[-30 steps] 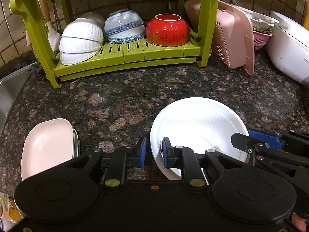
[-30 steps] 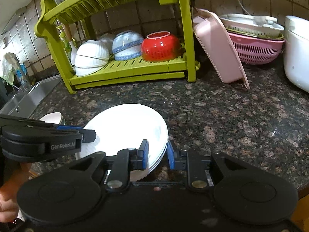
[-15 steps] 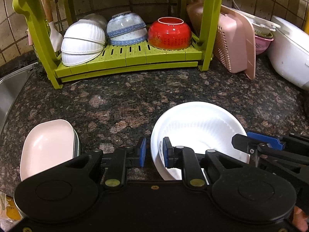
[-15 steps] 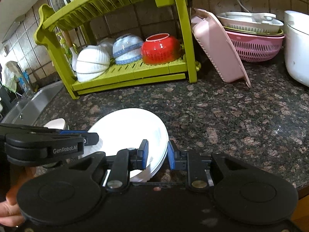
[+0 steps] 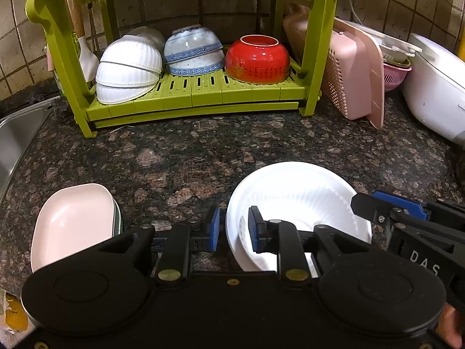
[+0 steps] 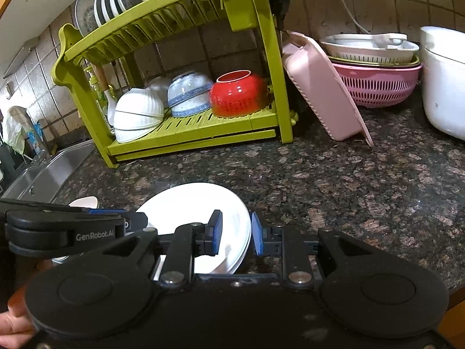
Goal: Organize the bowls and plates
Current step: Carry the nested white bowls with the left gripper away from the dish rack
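Straddling opposite edges of a stack of white plates, both grippers are seen low over the dark speckled counter. The left gripper is held with its jaws spread, one blue pad outside the stack's left rim and the other over the plate's inside; no firm pinch is visible. The right gripper is likewise spread, its pads set on either side of the stack's right rim. The stack lies on the counter, well in front of the green dish rack, on whose lower shelf ribbed white bowls, a blue-patterned bowl and a red bowl are kept upside down. A pink square dish is found left of the stack.
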